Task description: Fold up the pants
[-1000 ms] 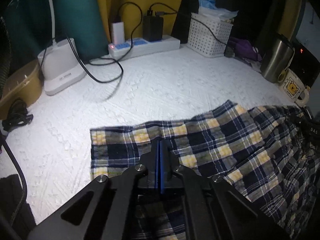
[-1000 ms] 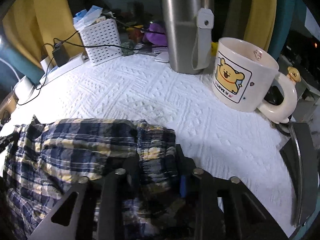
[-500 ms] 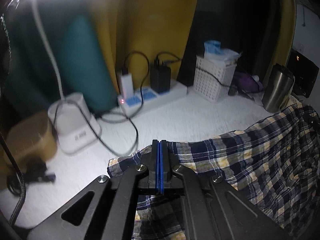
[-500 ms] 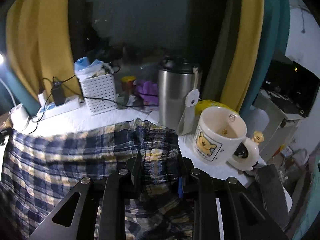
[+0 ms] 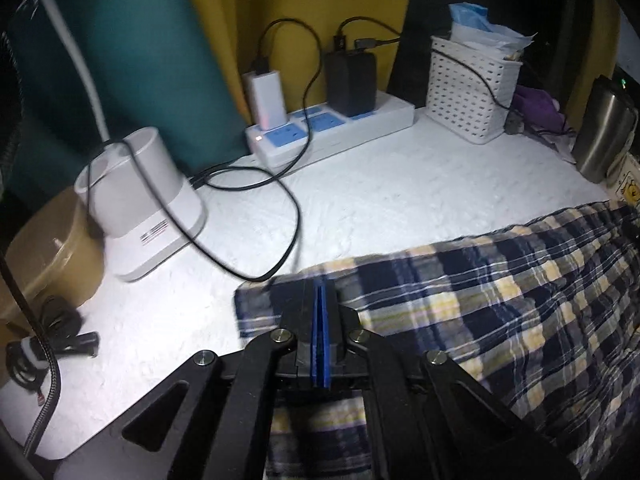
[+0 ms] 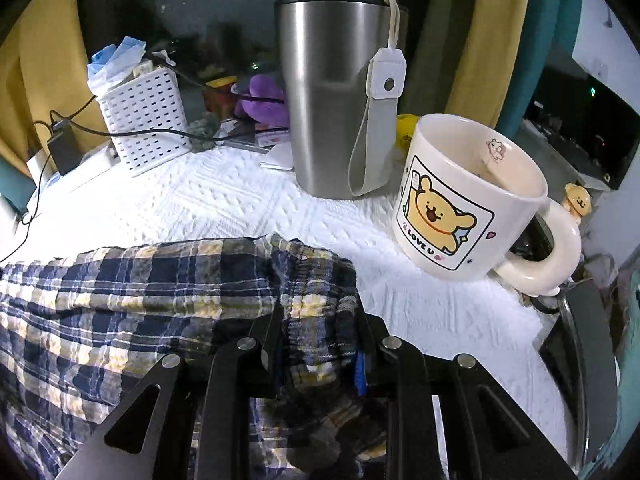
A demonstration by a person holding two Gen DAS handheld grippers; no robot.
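The navy, yellow and white plaid pants are stretched between my two grippers over the white textured cloth. My left gripper is shut on the pants' leg-hem end, its blue pads pressed together on the fabric. My right gripper is shut on the bunched elastic waistband of the pants. The far edge of the pants lies on or just above the cloth in both views; the part under the grippers is hidden.
Left wrist view: white lamp base, black cables, power strip with chargers, white basket, brown box. Right wrist view: steel tumbler and bear mug just beyond the waistband, near the table's right edge.
Both grippers had lifted the pants up off the cloth half a second ago. Now they have come back down and forward, with the pants held low over the cloth, closer to the back items.
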